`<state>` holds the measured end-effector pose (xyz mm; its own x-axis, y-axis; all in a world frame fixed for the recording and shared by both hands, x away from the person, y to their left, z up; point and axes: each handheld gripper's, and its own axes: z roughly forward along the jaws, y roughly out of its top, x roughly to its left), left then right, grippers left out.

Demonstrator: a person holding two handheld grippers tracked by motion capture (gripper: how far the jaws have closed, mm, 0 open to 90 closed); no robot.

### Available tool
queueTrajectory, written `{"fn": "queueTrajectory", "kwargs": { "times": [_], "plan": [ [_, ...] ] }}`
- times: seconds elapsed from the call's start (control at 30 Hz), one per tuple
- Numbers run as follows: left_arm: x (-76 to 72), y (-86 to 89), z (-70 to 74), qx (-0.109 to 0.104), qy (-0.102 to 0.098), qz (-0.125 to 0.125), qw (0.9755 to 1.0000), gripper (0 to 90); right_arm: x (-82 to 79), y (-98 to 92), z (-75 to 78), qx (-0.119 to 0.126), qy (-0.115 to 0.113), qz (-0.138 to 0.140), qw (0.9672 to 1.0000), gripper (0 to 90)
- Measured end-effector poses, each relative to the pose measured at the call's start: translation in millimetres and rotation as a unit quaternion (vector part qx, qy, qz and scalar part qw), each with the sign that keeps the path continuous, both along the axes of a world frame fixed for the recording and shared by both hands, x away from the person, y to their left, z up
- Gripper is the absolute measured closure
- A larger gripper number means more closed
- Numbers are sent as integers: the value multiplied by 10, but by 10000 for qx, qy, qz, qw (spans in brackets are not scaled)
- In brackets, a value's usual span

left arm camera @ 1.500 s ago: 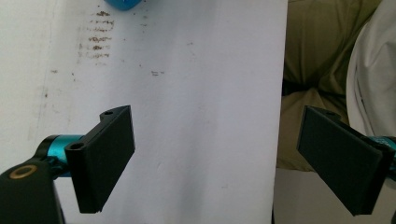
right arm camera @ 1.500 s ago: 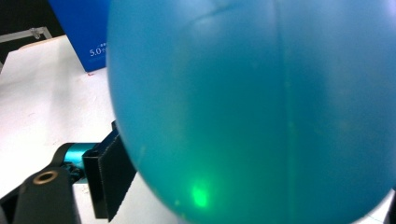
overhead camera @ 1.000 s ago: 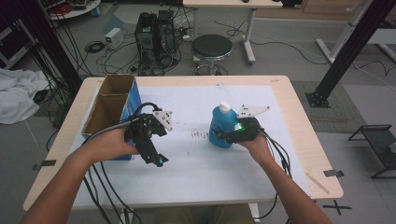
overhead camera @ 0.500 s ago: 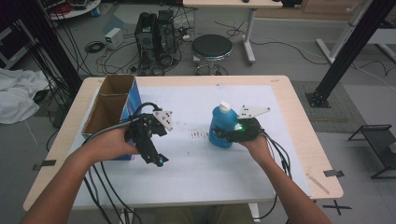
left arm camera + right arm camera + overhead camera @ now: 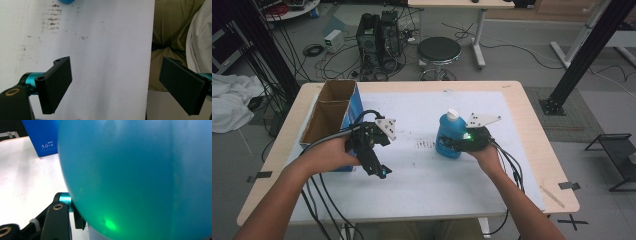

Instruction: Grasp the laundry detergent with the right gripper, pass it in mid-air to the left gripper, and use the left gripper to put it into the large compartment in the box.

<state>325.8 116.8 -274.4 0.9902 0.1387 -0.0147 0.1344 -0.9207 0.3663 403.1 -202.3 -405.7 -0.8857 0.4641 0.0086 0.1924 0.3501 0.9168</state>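
1. Working item: the blue bottle [image 5: 451, 136] stands upright on the white sheet [image 5: 422, 200] that covers the table [image 5: 532, 130], right of centre, with its white cap [image 5: 452, 114] on top. In the right gripper view its blue wall [image 5: 140, 177] lies very close to the camera.
2. Right gripper [image 5: 457, 144]: it is closed on the lower body of the blue bottle. 1 black jaw presses the wall at the left in the right gripper view; the other jaw is hidden behind the bottle. A green light from the gripper falls on the plastic.
3. Left gripper [image 5: 379, 170]: it hangs just above the white sheet near the person's side, jaws spread wide with nothing between them. It is well apart from the blue bottle.
4. Judged step: securing the blue bottle for a lift, probably toward the cardboard box [image 5: 329, 112] with the blue side at the left end of the table.
5. Grip advice: the wall is rounded and looks smooth, so the bottle may turn or slide between the jaws. Keep the squeeze firm but not enough to dent the plastic.
6. Lift advice: raise straight up, keep the white cap on top, and avoid tilting while the load hangs from a low grip.
7. Left gripper use: bring it in with its jaws open to steady the neck if the bottle sways.
8. Risk: the box rim is high; clear it fully before lowering.
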Motion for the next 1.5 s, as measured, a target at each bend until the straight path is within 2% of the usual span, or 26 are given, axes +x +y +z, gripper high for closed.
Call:
{"fn": "queueTrajectory", "kwargs": {
  "times": [0.07, 0.1, 0.2, 0.33, 0.43, 0.47, 0.6, 0.63, 0.67, 0.7, 0.73, 0.77, 0.8, 0.87, 0.97, 1.1, 1.23, 1.27, 1.3, 1.37, 1.4, 1.5],
  "plan": [
    [-8, -3, -11, -71, -3, 72, 9999, 113, -4, 1, 1, -4, 9, -13, 10000, 407],
    [1, -1, -5, -19, -26, 3, 10000, 114, -4, 1, 0, 4, 8, -11, 10000, 410],
    [-7, -4, -11, -64, 0, 66, 10000, 114, 2, -4, 1, 16, 26, 37, 10000, 419],
    [6, -4, 5, -8, -33, -14, 10000, 114, -2, -8, 10, 39, 113, -25, 9999, 429],
    [9, 4, 26, 14, -78, -23, 10000, 114, -1, -14, 26, 34, 105, 69, 9999, 433],
    [13, 8, 37, 58, -84, -54, 9999, 114, -14, -23, 49, 75, 153, 127, 9998, 433],
    [-4, 0, 51, -127, -91, 126, 9998, 114, -55, -67, 152, 157, 209, 259, 9993, 434],
    [8, -4, 69, -70, -118, 49, 9999, 114, -65, -88, 178, 164, 221, 298, 9992, 434],
    [0, -17, 73, -111, -95, 101, 9998, 114, -80, -104, 204, 176, 239, 324, 9990, 433],
    [17, -24, 101, -10, -125, -8, 9999, 114, -94, -122, 233, 163, 247, 358, 9989, 433],
    [4, -45, 102, -101, -120, 85, 9998, 114, -115, -134, 263, 147, 283, 390, 9987, 433],
    [19, -54, 125, -8, -172, -26, 9998, 114, -118, -156, 292, 101, 180, 457, 9987, 433],
    [16, -77, 145, -37, -171, -4, 9998, 114, -115, -170, 306, 45, 32, 517, 9986, 433],
    [23, -119, 185, -12, -202, -50, 9998, 114, -159, -201, 383, 72, 72, 622, 9980, 433],
    [33, -189, 259, 5, -229, -69, 9997, 114, -237, -224, 503, 66, 242, 812, 9964, 432],
    [44, -288, 348, 30, -295, -178, 9994, 114, -317, -207, 637, -93, 98, 1157, 9932, 432],
    [55, -391, 420, 57, -309, -240, 9992, 113, -367, -192, 741, -238, 88, 1472, 9888, 432],
    [57, -417, 436, 61, -308, -256, 9992, 114, -387, -186, 762, -280, 152, 1504, 9881, 432],
    [63, -443, 455, 69, -305, -283, 9991, 114, -396, -172, 791, -347, 137, 1619, 9861, 432],
    [76, -490, 493, 87, -281, -312, 9991, 114, -409, -171, 805, -378, 203, 1648, 9854, 432],
    [85, -510, 513, 86, -301, -327, 9990, 114, -408, -161, 811, -366, 144, 1714, 9844, 432],
    [116, -559, 584, 116, -283, -356, 9989, 114, -444, -137, 836, -425, 215, 1874, 9811, 432]
  ]
}}
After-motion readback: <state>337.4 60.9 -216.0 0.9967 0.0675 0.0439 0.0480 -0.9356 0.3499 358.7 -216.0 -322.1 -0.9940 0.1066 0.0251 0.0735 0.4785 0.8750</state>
